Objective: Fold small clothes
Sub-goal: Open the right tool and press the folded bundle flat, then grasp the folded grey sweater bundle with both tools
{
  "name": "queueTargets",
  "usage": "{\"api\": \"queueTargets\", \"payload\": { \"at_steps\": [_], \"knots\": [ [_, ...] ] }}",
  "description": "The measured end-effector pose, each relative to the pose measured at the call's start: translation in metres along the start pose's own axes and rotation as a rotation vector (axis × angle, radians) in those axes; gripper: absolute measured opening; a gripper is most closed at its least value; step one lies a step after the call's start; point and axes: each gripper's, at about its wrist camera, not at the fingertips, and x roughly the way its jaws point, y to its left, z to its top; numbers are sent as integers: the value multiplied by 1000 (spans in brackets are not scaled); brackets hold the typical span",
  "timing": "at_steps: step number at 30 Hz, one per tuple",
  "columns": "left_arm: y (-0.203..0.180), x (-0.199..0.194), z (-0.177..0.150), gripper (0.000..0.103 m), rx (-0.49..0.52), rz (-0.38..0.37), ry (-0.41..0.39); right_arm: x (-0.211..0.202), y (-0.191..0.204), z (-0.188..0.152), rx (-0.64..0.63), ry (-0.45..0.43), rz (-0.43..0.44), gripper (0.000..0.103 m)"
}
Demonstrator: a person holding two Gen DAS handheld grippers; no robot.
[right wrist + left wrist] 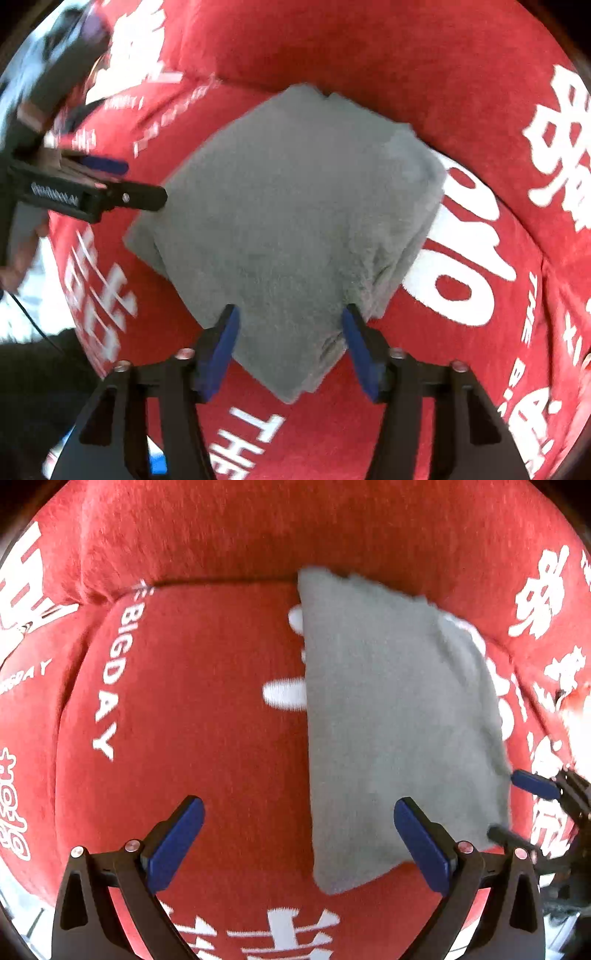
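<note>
White lettering (pixel 284 692) on the red cushion (pixel 207 709): partly hidden under the grey cloth (pixel 399 720), smeared by blur. Lower characters (pixel 291 934): cut off by the frame's edge. Hand (pixel 22 254): blurred, cropped at the left border.

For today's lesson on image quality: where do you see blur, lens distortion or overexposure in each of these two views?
Left wrist view: fisheye bending with dark corners, motion smear on the white lettering beside the grey cloth, blown-out glare at the right edge. Right wrist view: same curved distortion, the left tool and the hand behind it blurred, washed-out brightness at far left; the cloth stays fairly sharp.
</note>
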Motion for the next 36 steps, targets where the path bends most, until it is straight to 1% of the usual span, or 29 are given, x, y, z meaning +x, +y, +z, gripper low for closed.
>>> {"api": "queueTargets", "payload": {
  "at_steps": [1,2,3,5,6,8,9,10,11,12,13,14,15,16,17,20,23,25,26,29,32,36],
  "knots": [
    [-1,2,5,103,-5,1,-4,-4,-2,3,25,-24,-7,81],
    [-3,6,12,103,-7,13,-5,-4,-3,10,40,-53,-35,81],
    [-8,12,17,103,0,28,-3,-1,-3,15,38,-58,-47,81],
    [-14,28,24,103,16,75,17,14,-2,29,23,-43,-71,81],
    [-14,35,26,103,16,83,27,20,-2,33,17,-38,-75,81],
    [-11,44,24,103,1,59,45,33,-5,33,1,-14,-85,81],
    [-6,44,22,103,-24,34,48,39,-9,30,7,1,-77,81],
    [-3,43,20,103,-38,21,50,41,-15,27,23,-7,-56,82],
    [-1,41,17,103,-42,12,52,37,-23,20,59,-37,-34,82],
    [0,39,14,103,-37,10,53,36,-29,16,88,-26,-37,84],
    [2,37,12,103,-33,8,54,38,-38,12,132,8,-30,85],
    [3,32,10,103,-31,11,54,40,-50,2,208,54,4,85],
    [4,29,9,103,-29,13,55,40,-62,-6,276,81,10,85],
    [3,24,8,103,-26,24,55,36,-70,-13,324,84,17,85],
    [3,22,7,103,-24,28,52,27,-80,-22,383,66,36,85],
    [-4,18,9,103,-22,2,56,12,-93,-31,484,27,53,86],
    [-7,27,22,103,-20,-5,65,11,-105,-26,607,1,107,86],
    [-11,31,29,103,-25,-24,72,16,-111,-19,664,-7,145,86],
    [-13,32,33,103,-30,-38,75,19,-113,-12,688,-20,163,86],
    [-17,38,43,103,-50,-65,86,27,-115,1,693,-34,183,86],
    [-17,49,51,103,-63,-92,115,41,-117,11,695,-8,203,86],
    [-15,60,54,103,-81,-138,135,66,-118,19,704,49,224,86]
  ]
}}
